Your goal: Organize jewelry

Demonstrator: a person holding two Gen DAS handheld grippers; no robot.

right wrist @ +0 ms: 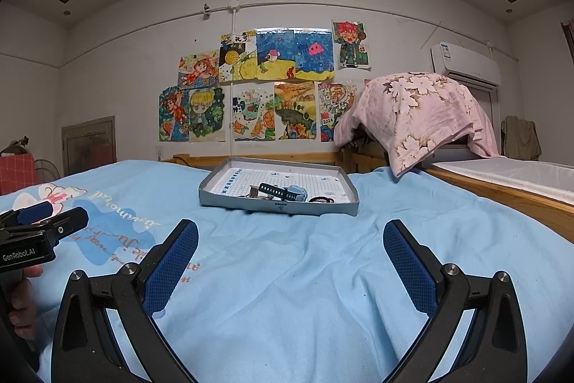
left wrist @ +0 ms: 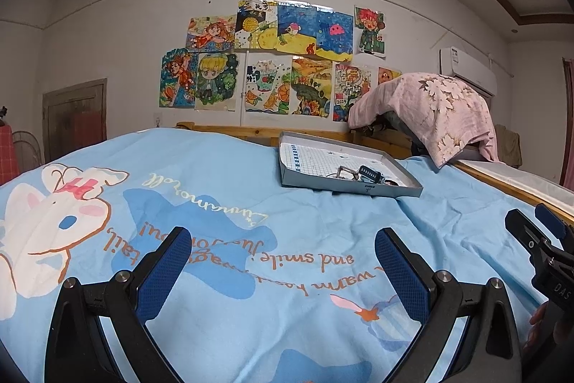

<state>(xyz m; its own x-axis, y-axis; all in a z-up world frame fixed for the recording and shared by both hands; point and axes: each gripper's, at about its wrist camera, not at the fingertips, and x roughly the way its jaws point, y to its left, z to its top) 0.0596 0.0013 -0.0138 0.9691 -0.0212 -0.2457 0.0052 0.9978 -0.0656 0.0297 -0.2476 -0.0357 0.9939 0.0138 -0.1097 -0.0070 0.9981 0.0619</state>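
Observation:
A shallow grey tray (left wrist: 394,188) (right wrist: 276,208) with a gridded white floor lies on the blue bedspread, far ahead of both grippers. Inside it lie a watch with a dark band and pale blue body (right wrist: 285,193) (left wrist: 368,173), a metal ring piece (left wrist: 345,172) and a thin dark loop (right wrist: 321,200). My left gripper (left wrist: 283,239) is open and empty, low over the bedspread. My right gripper (right wrist: 291,232) is open and empty, also low over the bedspread. The right gripper also shows at the left wrist view's right edge (left wrist: 538,228), the left one at the right wrist view's left edge (right wrist: 46,218).
The blue cartoon bedspread (right wrist: 287,275) covers the bed. A pink floral cloth (right wrist: 416,117) drapes over something at the back right. A wooden bed rail (right wrist: 502,192) runs along the right. Drawings (right wrist: 258,88) hang on the far wall.

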